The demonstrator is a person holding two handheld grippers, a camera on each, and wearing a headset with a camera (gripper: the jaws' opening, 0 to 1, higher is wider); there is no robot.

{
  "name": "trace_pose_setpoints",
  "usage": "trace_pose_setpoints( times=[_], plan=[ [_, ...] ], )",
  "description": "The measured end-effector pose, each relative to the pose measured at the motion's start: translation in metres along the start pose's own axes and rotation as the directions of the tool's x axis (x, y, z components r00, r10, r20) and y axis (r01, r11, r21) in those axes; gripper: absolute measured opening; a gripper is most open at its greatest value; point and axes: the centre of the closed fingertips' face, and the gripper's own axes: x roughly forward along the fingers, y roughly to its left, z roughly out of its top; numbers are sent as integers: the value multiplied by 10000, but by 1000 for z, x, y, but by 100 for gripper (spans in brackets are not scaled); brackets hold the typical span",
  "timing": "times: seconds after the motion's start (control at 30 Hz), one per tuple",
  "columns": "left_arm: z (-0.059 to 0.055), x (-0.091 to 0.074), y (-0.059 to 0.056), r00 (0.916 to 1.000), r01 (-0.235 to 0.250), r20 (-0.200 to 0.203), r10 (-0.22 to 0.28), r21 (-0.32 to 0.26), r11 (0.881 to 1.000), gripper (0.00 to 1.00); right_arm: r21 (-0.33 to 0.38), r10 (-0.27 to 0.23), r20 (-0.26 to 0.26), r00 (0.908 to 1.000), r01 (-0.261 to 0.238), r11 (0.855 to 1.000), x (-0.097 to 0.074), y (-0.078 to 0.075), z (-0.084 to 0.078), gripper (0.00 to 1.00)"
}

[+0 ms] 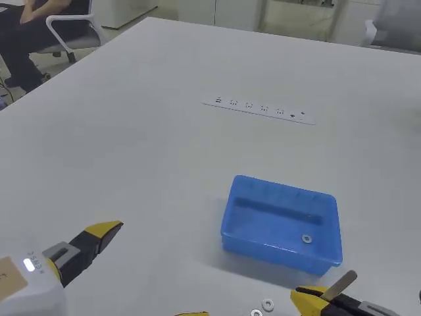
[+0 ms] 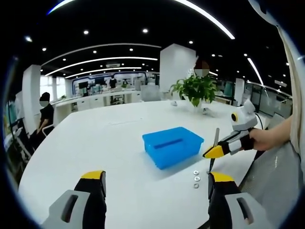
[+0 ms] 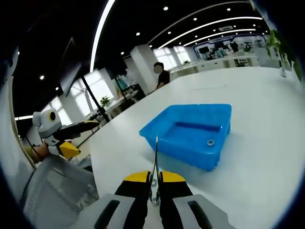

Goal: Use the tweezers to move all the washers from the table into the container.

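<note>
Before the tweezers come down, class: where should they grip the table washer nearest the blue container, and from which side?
Probably the rim of the washer, one tweezers tip through the hole, coming from above: it lies flat on the table, leaving little edge to pinch sideways.

Blue container point(image 1: 276, 253) w/ silver washer point(image 1: 306, 239), white table point(image 1: 164, 151), yellow/blk left gripper point(image 2: 157, 177)
</note>
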Motion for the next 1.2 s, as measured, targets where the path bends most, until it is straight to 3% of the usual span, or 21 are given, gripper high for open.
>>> trace_pose_setpoints(
  times=[0.33, 0.5, 0.67, 0.97, 1.1, 1.2],
  plan=[
    [1, -1, 2, 9999, -109, 14, 109, -76, 9999, 89, -379, 149, -167, 9997, -155, 9992, 3, 7, -2, 4],
    [1, -1, 0, 9999, -110, -17, 110, -21, 9999, 88, -1208, 232, -401, 9989, -279, 9923, 2, 13, -3, 4],
    [2, -2, 0, 10000, -87, -18, 87, 21, 10000, 87, -2293, 257, -730, 9970, -419, 9725, 4, 20, -6, 4],
    [1, -1, 0, 9999, -101, -103, 102, 30, 9999, 87, -3563, 192, -1165, 9930, -598, 9324, 5, 28, -11, 4],
    [1, -1, 0, 9999, -85, -131, 85, 61, 9999, 86, -4376, 124, -1432, 9896, -746, 8961, 7, 30, -13, 3],
    [1, -1, 0, 9999, -89, -144, 90, 89, 9999, 86, -4327, 84, -1447, 9894, -709, 8987, 8, 29, -13, 3]
  ],
)
